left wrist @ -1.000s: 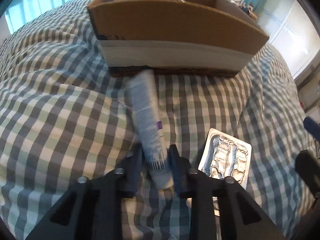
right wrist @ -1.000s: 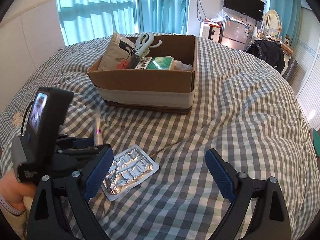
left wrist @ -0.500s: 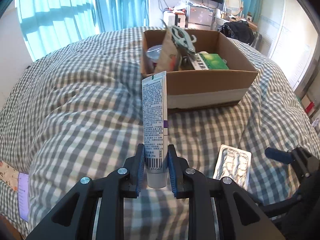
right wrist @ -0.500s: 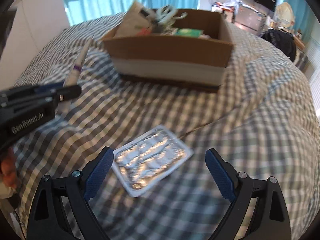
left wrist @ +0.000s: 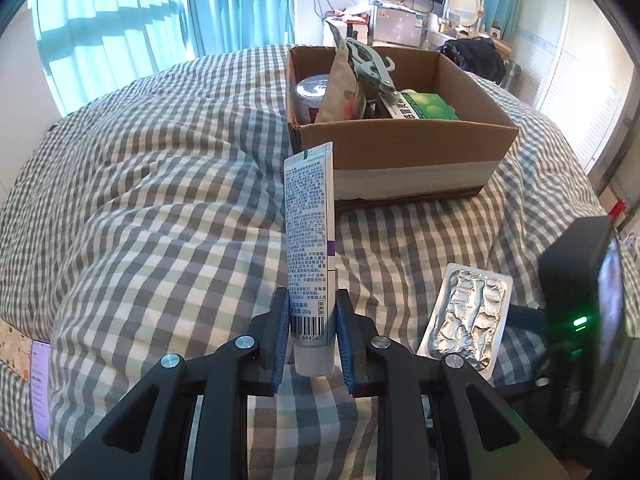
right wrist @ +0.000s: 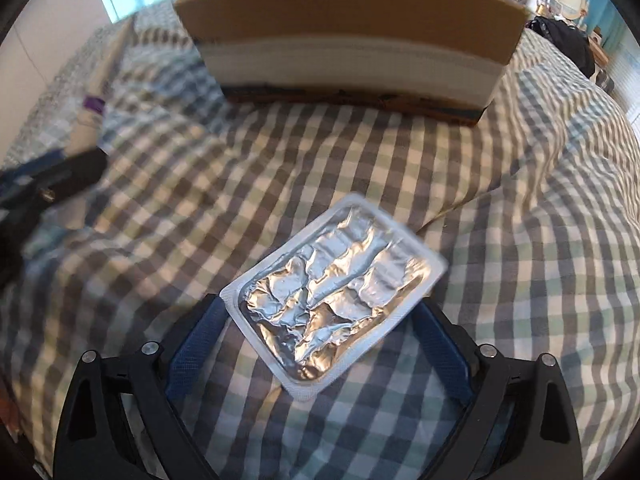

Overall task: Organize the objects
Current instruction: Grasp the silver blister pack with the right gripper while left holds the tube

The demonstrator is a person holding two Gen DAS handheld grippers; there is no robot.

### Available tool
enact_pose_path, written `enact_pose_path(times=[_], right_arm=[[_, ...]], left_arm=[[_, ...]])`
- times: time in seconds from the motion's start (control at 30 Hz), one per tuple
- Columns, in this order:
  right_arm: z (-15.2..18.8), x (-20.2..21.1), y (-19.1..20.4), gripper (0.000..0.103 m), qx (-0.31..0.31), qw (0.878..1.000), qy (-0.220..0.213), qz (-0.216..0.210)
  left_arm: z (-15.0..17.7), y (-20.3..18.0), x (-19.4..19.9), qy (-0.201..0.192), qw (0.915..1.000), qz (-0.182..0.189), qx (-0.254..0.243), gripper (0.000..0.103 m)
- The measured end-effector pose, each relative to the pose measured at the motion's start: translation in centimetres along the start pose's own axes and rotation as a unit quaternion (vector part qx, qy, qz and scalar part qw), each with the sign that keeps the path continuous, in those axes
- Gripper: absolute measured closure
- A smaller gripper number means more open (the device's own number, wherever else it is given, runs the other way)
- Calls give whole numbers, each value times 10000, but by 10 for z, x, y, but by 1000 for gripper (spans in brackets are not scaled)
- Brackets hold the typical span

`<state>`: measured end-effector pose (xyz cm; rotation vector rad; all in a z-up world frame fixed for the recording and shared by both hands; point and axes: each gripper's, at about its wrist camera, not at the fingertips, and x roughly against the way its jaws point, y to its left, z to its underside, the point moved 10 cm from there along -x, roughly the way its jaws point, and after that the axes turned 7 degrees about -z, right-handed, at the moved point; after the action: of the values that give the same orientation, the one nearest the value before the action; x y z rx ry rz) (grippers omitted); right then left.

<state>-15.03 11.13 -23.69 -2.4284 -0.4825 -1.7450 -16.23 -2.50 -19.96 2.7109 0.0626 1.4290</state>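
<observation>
Clamping the tube (left wrist: 310,240) upright in our left gripper (left wrist: 312,336), we straddle the foil blister pack (right wrist: 336,284) on the bed (right wrist: 520,240) with our right gripper (right wrist: 320,332) spread wide; the cardboard box (left wrist: 400,136) holds a green carton (left wrist: 428,106), pouch (left wrist: 340,84) and tin (left wrist: 312,88).

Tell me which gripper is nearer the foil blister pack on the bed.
Right. The right gripper hangs directly over the blister pack, open fingers on either side of its near end. The left gripper is off to the pack's side, shut on the tube.

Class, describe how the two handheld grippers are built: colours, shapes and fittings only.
Both the left gripper and the right gripper have black angular frames with triangular cut-outs and silver round screws. Their fingers carry blue textured pads.
</observation>
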Motion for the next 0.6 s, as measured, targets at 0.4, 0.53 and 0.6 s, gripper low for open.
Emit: enact_pose_path(times=[0.4,0.53,0.6], right_arm=[[-7,18,-1,49,-16,9991,-422,-77],[-8,30,0,67,9,9983,-556,-170],[-8,37,1,82,23,9977,-628,-242]], left_arm=[[3,4,-2,47,9999,122,104,81],[4,3,-2,55,9998,140,90,81],[4,3,-2,55,9998,143,99,81]])
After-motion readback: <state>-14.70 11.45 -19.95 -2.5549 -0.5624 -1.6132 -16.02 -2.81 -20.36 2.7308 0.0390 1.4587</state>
